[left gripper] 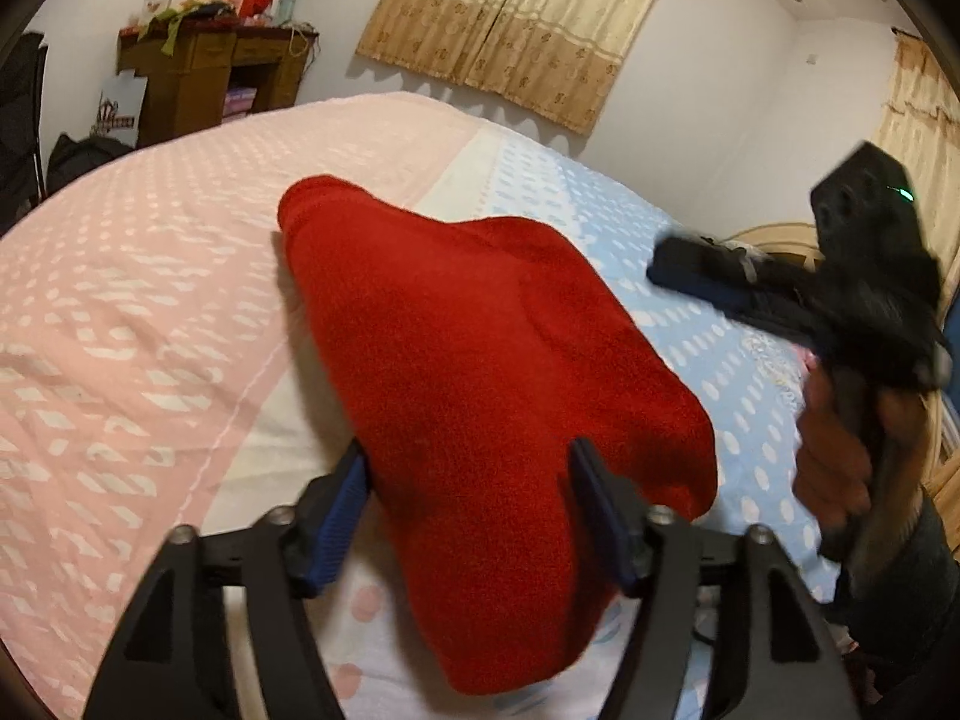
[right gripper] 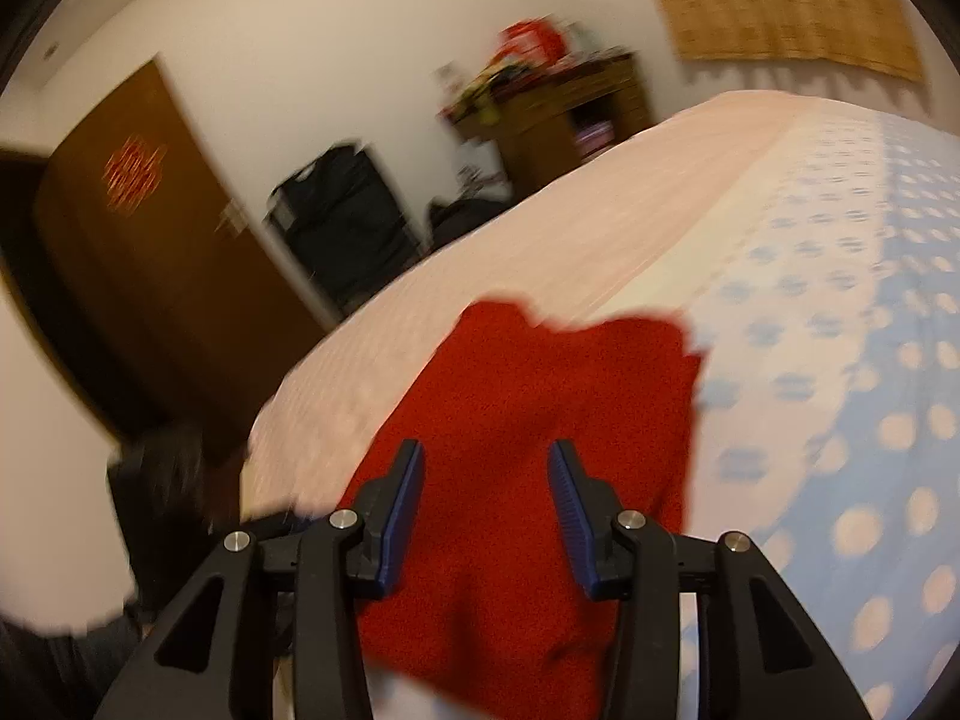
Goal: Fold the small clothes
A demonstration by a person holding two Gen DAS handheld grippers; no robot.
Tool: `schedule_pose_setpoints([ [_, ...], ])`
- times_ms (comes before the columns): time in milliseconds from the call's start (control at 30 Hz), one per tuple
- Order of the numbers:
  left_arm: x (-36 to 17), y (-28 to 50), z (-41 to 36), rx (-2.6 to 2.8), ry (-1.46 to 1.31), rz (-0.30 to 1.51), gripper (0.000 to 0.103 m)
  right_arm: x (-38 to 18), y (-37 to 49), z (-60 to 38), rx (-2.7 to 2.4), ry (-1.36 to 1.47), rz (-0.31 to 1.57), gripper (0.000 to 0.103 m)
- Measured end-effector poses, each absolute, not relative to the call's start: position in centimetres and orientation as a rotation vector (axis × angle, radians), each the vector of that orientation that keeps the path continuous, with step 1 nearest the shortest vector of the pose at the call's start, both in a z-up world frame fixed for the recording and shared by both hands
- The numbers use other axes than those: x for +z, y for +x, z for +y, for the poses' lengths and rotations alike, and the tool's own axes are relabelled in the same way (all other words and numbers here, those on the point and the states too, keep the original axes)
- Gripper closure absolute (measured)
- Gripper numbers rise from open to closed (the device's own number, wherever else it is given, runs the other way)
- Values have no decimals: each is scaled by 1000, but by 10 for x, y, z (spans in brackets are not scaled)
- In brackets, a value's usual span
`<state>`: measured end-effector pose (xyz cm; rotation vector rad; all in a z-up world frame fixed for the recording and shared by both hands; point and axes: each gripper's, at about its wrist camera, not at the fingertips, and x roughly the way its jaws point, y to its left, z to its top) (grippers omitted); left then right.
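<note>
Red garment (left gripper: 480, 360): soft, light, limp on bed (left gripper: 150, 300); grip hem edges. Left tongs (left gripper: 468, 504) wide, straddling it; right tongs (right gripper: 486, 504) wide, empty.

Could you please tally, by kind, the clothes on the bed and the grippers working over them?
Red fleece garment, lying on the pink-and-blue dotted bedsheet: 1
Black two-finger grippers with blue pads, left gripper and right gripper, both open: 2
Total: 3
</note>
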<state>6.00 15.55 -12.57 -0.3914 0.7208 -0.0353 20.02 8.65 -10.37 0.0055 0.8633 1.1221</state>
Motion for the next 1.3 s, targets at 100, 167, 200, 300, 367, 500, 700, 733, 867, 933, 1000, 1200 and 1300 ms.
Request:
schedule_pose_setpoints([
  [100, -124, 58, 154, -8, -364, 700, 21, -131, 187, 91, 1023, -110, 918, 58],
  [167, -123, 56, 163, 31, -376, 677, 20, -151, 198, 79, 954, -59, 976, 58],
  [200, -125, 57, 169, 78, -375, 680, 16, -155, 202, 73, 965, -13, 980, 58],
  [300, -143, 65, 183, 146, -386, 759, 8, -160, 207, 62, 1002, 90, 995, 58],
  [367, -151, 63, 189, 141, -427, 751, 5, -162, 207, 58, 1011, 109, 987, 59],
  [500, -147, 60, 183, 139, -400, 741, 5, -166, 209, 39, 1021, 253, 993, 58],
  [700, -119, 47, 160, 156, -302, 686, 6, -122, 166, 27, 910, 99, 849, 58],
  [733, -113, 44, 155, 158, -279, 671, 6, -116, 160, 24, 901, 86, 827, 58],
  [867, -85, 31, 143, 152, -229, 609, 6, -84, 126, 11, 771, -8, 682, 50],
  [933, -68, 24, 138, 142, -212, 567, 5, -68, 111, 3, 723, -29, 618, 40],
  [1000, -52, 15, 133, 137, -195, 532, 4, -50, 95, -4, 706, -42, 554, 40],
  [1200, -23, -2, 117, 99, -148, 452, 1, -10, 56, -15, 671, -98, 447, 38],
  [1300, -17, -9, 112, 91, -128, 430, 0, 0, 47, -20, 666, -98, 417, 38],
])
